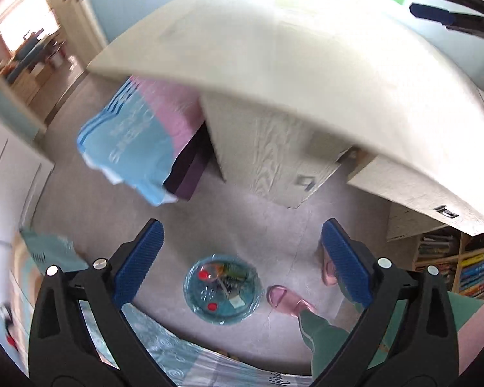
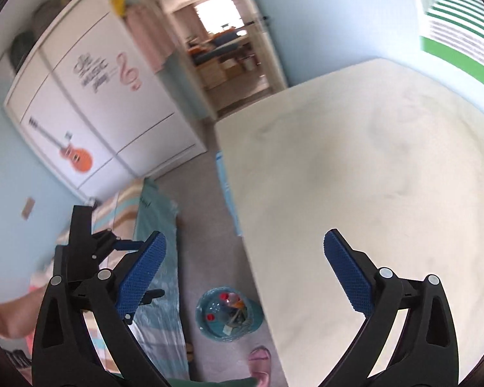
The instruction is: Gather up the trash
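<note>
Both grippers, the left gripper [image 1: 242, 251] and the right gripper [image 2: 243, 261], hung wide open and empty above the floor, apparently because the trash already lay inside the blue-lined bin [image 1: 222, 290] below the desk [image 1: 306, 64].

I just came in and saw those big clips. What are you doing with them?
A person is picking up trash with a gripper in each hand. Right now the left gripper and the right gripper are both open, and their blue fingers hold nothing. On the floor between the bed and the desk stands a blue trash bin with a clear liner. It already has bottles with red caps and other scraps inside. The desk top looks bare.
</note>
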`<state>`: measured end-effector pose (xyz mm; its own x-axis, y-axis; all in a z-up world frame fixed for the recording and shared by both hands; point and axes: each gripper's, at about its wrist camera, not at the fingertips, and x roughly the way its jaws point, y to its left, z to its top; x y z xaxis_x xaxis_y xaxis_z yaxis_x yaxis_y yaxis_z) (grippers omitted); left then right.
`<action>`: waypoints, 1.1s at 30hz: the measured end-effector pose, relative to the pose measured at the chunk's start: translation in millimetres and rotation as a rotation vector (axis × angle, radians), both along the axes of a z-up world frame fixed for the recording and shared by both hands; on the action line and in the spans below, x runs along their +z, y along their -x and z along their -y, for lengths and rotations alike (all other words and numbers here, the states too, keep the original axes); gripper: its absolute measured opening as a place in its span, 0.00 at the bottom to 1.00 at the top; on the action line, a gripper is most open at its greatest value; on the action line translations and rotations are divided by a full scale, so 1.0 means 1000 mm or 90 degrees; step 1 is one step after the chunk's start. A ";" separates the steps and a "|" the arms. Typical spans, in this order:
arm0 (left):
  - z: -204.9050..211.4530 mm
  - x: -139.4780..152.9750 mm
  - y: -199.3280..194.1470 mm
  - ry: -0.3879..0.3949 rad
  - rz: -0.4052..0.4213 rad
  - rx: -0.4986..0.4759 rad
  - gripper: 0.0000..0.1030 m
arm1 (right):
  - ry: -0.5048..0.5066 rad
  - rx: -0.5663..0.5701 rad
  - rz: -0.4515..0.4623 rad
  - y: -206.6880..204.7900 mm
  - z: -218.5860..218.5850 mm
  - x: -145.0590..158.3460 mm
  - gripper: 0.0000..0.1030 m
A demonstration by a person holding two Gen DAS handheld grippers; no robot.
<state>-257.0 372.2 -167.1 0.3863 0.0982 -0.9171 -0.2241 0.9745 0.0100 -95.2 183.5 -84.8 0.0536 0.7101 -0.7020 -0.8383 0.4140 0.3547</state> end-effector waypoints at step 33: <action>0.227 0.066 -0.283 -0.038 0.085 -0.282 0.93 | 0.021 -0.412 -0.028 -0.115 0.307 0.009 0.94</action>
